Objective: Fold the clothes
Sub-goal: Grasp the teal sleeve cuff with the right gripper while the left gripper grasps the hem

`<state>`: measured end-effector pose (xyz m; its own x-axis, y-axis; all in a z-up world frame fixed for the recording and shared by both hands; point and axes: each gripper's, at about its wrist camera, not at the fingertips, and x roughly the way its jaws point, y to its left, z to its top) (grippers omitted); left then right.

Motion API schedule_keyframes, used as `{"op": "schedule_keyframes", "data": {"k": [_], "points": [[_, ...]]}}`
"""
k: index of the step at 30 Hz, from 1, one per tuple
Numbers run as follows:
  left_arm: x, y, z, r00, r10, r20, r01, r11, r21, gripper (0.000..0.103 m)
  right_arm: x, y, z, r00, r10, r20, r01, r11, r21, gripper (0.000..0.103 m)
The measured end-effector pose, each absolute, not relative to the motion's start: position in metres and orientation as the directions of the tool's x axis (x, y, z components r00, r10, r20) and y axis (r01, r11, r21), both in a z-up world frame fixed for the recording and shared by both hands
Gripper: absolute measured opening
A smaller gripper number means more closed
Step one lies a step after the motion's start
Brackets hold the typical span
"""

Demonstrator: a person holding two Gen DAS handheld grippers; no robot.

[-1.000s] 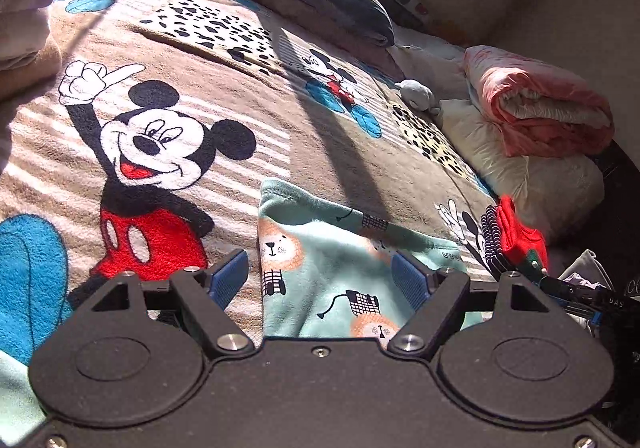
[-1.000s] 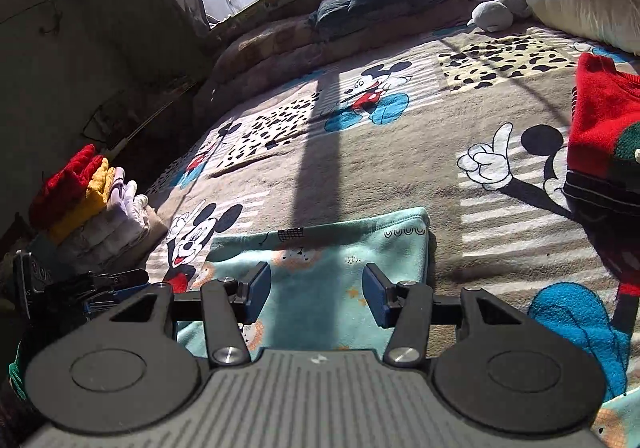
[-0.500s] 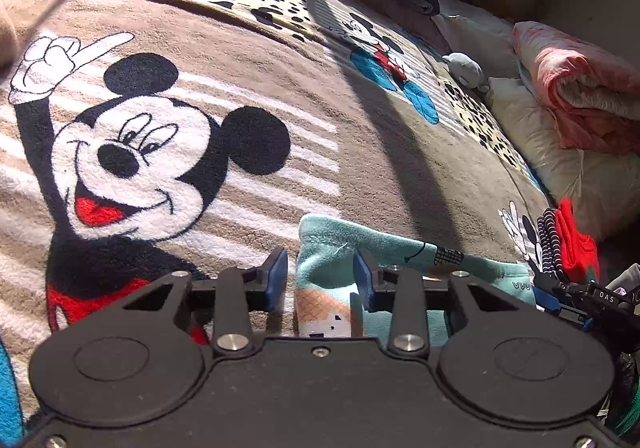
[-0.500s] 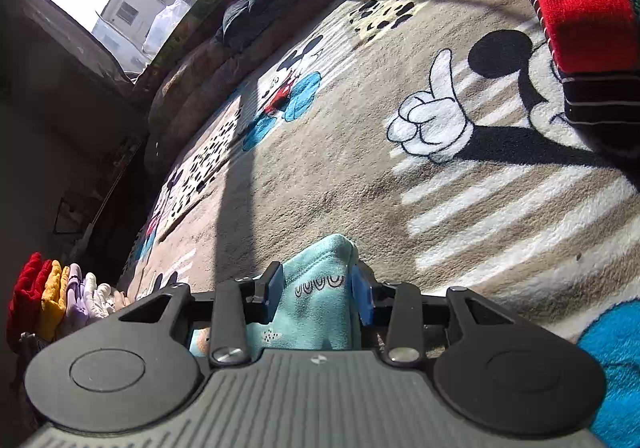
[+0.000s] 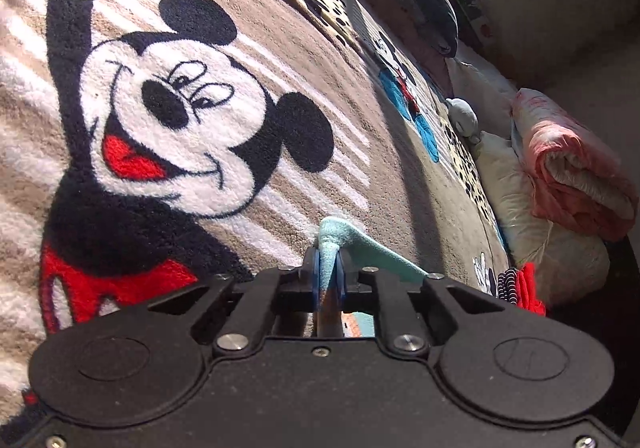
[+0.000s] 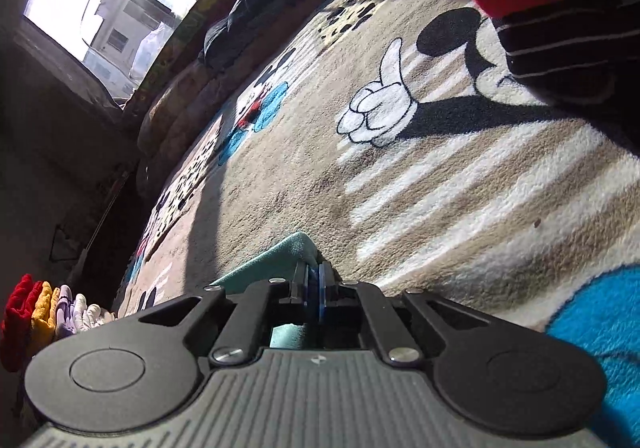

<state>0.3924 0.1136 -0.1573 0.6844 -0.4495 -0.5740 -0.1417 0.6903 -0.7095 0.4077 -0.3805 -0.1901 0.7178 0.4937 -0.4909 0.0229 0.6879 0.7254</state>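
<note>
A teal fleece garment (image 5: 362, 246) with small animal prints lies on a brown cartoon-mouse blanket (image 5: 200, 96). My left gripper (image 5: 328, 274) is shut on one far corner of it, the cloth pinched upright between the blue pads. In the right wrist view my right gripper (image 6: 314, 282) is shut on the other far corner of the teal garment (image 6: 276, 256), whose edge runs off to the left. Most of the garment is hidden under both gripper bodies.
A red and dark striped stack of clothes (image 6: 548, 8) sits close on the right. A pile of folded red, yellow and pale clothes (image 6: 44, 308) lies at the left. Pillows and a pink rolled quilt (image 5: 572, 168) line the far right, a dark cushion (image 6: 260, 4) by the window.
Both grippers dropped low to the far edge of the teal garment and closed from wide open onto its two corners. The blanket now fills both views.
</note>
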Motion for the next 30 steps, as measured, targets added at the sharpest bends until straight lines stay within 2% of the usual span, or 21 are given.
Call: {"op": "schedule_keyframes", "data": {"k": [2,3,5,7,9,10,12,13,14,15,18,21,23,24,26,28,29,30], "points": [[0.383,0.115,-0.145,0.726,-0.398,-0.561,-0.140,0.712,-0.688,0.022,0.401,-0.382,-0.181,0.750,0.461,-0.474,0.022,0.699,0.714,0.016],[0.379,0.116,-0.138,0.742,-0.383,-0.550,-0.127,0.725,-0.677,0.023,0.397,-0.384,-0.175,0.769,0.442,-0.461,0.016,0.708,0.706,0.016],[0.372,0.114,-0.125,0.764,-0.414,-0.495,-0.042,0.733,-0.679,0.023,0.390,-0.384,-0.161,0.797,0.421,-0.433,-0.022,0.736,0.677,0.016],[0.374,0.103,-0.117,0.750,-0.456,-0.478,0.027,0.744,-0.667,0.023,0.391,-0.373,-0.148,0.786,0.446,-0.427,-0.100,0.774,0.625,0.016],[0.382,0.091,-0.116,0.730,-0.497,-0.469,0.074,0.740,-0.668,0.023,0.398,-0.357,-0.138,0.756,0.482,-0.442,-0.178,0.802,0.570,0.016],[0.388,0.086,-0.118,0.724,-0.498,-0.478,0.074,0.744,-0.664,0.029,0.403,-0.347,-0.135,0.738,0.495,-0.459,-0.211,0.815,0.539,0.016],[0.402,0.082,-0.130,0.714,-0.473,-0.517,0.021,0.752,-0.659,0.033,0.420,-0.334,-0.143,0.700,0.490,-0.520,-0.204,0.834,0.512,0.015],[0.409,0.082,-0.140,0.698,-0.456,-0.552,-0.022,0.757,-0.653,0.032,0.429,-0.331,-0.151,0.683,0.481,-0.550,-0.180,0.840,0.512,0.014],[0.415,0.084,-0.150,0.676,-0.445,-0.587,-0.063,0.759,-0.648,0.023,0.435,-0.334,-0.161,0.671,0.479,-0.567,-0.145,0.834,0.533,0.000],[0.416,0.088,-0.154,0.674,-0.440,-0.594,-0.086,0.751,-0.655,0.004,0.437,-0.340,-0.172,0.669,0.493,-0.556,-0.107,0.804,0.585,0.000],[0.416,0.094,-0.161,0.671,-0.433,-0.602,-0.119,0.738,-0.664,0.005,0.434,-0.358,-0.188,0.655,0.551,-0.517,-0.045,0.711,0.702,0.000],[0.409,0.091,-0.152,0.695,-0.409,-0.591,-0.094,0.764,-0.639,0.004,0.431,-0.363,-0.185,0.658,0.562,-0.501,-0.038,0.689,0.724,0.002],[0.399,0.084,-0.136,0.735,-0.389,-0.555,-0.043,0.790,-0.611,0.013,0.425,-0.364,-0.172,0.673,0.561,-0.483,-0.075,0.700,0.710,0.009],[0.396,0.078,-0.130,0.737,-0.403,-0.543,-0.005,0.800,-0.600,0.021,0.424,-0.363,-0.166,0.672,0.561,-0.483,-0.098,0.715,0.693,0.009],[0.393,0.065,-0.120,0.733,-0.439,-0.520,0.072,0.810,-0.582,0.021,0.423,-0.359,-0.156,0.669,0.563,-0.485,-0.151,0.742,0.653,0.009],[0.397,0.049,-0.117,0.707,-0.477,-0.523,0.126,0.812,-0.570,0.032,0.429,-0.353,-0.154,0.657,0.546,-0.520,-0.166,0.777,0.607,0.009],[0.402,0.043,-0.119,0.696,-0.468,-0.544,0.118,0.822,-0.557,0.036,0.434,-0.351,-0.156,0.648,0.532,-0.545,-0.157,0.794,0.587,0.008],[0.408,0.037,-0.125,0.678,-0.440,-0.588,0.081,0.840,-0.536,0.045,0.437,-0.351,-0.163,0.641,0.524,-0.562,-0.134,0.796,0.590,0.000]]}}
